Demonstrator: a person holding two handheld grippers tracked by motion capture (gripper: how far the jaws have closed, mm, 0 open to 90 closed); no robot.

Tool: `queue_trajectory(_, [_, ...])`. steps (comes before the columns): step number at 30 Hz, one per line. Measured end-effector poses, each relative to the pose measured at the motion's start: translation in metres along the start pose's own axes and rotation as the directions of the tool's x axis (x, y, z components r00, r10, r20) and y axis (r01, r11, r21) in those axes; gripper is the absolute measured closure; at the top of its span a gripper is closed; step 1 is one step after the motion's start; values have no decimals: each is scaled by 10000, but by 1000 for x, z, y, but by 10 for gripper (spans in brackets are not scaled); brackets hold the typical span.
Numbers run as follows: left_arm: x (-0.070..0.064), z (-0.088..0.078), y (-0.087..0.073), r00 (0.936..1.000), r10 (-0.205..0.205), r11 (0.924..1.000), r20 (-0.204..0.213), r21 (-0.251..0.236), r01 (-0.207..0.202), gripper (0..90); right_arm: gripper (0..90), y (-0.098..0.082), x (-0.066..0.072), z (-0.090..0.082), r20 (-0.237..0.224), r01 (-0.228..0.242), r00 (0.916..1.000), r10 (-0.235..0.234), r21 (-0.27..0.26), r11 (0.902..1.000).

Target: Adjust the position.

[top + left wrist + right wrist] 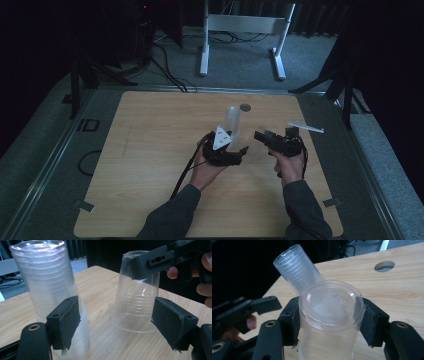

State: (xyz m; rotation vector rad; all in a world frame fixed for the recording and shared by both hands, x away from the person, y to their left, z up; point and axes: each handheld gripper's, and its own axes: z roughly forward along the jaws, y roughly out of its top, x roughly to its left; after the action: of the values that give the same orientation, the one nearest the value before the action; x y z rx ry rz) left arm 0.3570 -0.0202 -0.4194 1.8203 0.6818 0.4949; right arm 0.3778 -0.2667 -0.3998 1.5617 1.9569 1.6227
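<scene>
Clear plastic marks both things in hand: a tall stack of nested cups standing mouth down on the wooden table, and a single cup, also mouth down, just beside that stack on its right as the high view shows it.

Taking the stack as the landmark: the right gripper has its jaws closed on the single cup near its upturned base, one black pad pressed to each side of the wall. In the left gripper view the cup's rim looks to sit on or just above the wood; which of the two cannot be told. The cup and the stack stand apart, with a strip of bare table between them.

The left gripper has its jaws apart. One pad lies right against the lower wall of the stack, while the other stands off to the far side, in front of the single cup's lower edge, so nothing is clamped.

Beyond the stack, farther from the person, a round hole is cut in the tabletop. Well to the right of the stack, a thin white strip lies at the table's right edge.
</scene>
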Motion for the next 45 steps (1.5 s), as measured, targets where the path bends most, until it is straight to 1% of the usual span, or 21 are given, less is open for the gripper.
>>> queue_trajectory(5, [-3, 6, 0, 9999, 11, 10000, 105, 68, -12, 219, 409, 0, -2, 0, -163, -205, 9997, 204, -30, 9998])
queue_trajectory(10, [-6, 9, 0, 9999, 62, 10000, 150, 65, -63, 214, 409, -1, -2, 0, -191, -254, 9995, 253, -39, 9997])
queue_trajectory(11, [-8, 12, -1, 9998, 94, 9999, 160, 108, -96, 214, 409, -1, -2, 0, -191, -254, 9995, 253, -39, 9997])
queue_trajectory(16, [-9, 14, -2, 9997, 122, 9998, 192, 152, -125, 207, 410, -5, -1, 0, -236, -443, 9988, 437, -235, 9987])
queue_trajectory(21, [-10, 16, -4, 9996, 165, 9997, 209, 185, -169, 204, 410, -13, -2, 0, -235, -685, 9974, 675, -473, 9965])
queue_trajectory(24, [-11, 19, -6, 9997, 93, 9997, 228, 208, -97, 203, 410, -16, -2, 1, -262, -782, 9967, 767, -591, 9952])
queue_trajectory(28, [-13, 23, -9, 9995, 172, 9995, 276, 271, -180, 195, 410, -20, -1, 2, -338, -796, 9964, 778, -575, 9952])
queue_trajectory(30, [-13, 24, -10, 9993, 138, 9996, 337, 258, -147, 192, 411, -20, -1, 2, -366, -840, 9960, 818, -625, 9945])
queue_trajectory(33, [-14, 26, -11, 9991, 157, 9996, 400, 228, -166, 189, 410, -21, -2, 2, -559, -1025, 9935, 988, -664, 9925])
queue_trajectory(35, [-15, 27, -12, 9989, 186, 9996, 421, 219, -195, 188, 411, -21, -2, 2, -609, -1165, 9918, 1122, -725, 9905])
queue_trajectory(38, [-15, 30, -14, 9987, 146, 9998, 492, 144, -154, 186, 411, -21, -4, 2, -809, -1374, 9880, 1315, -729, 9878])
queue_trajectory(39, [-15, 30, -14, 9987, 146, 9998, 492, 144, -154, 186, 411, -21, -4, 2, -809, -1374, 9880, 1315, -729, 9878])
queue_trajectory(40, [-16, 33, -16, 9988, 59, 9999, 477, 101, -64, 186, 411, -21, -4, 2, -839, -1417, 9872, 1354, -734, 9872])
queue_trajectory(45, [-17, 36, -19, 9985, 29, 10000, 546, 63, -32, 186, 411, -22, -5, 2, -1003, -1564, 9837, 1489, -708, 9852])
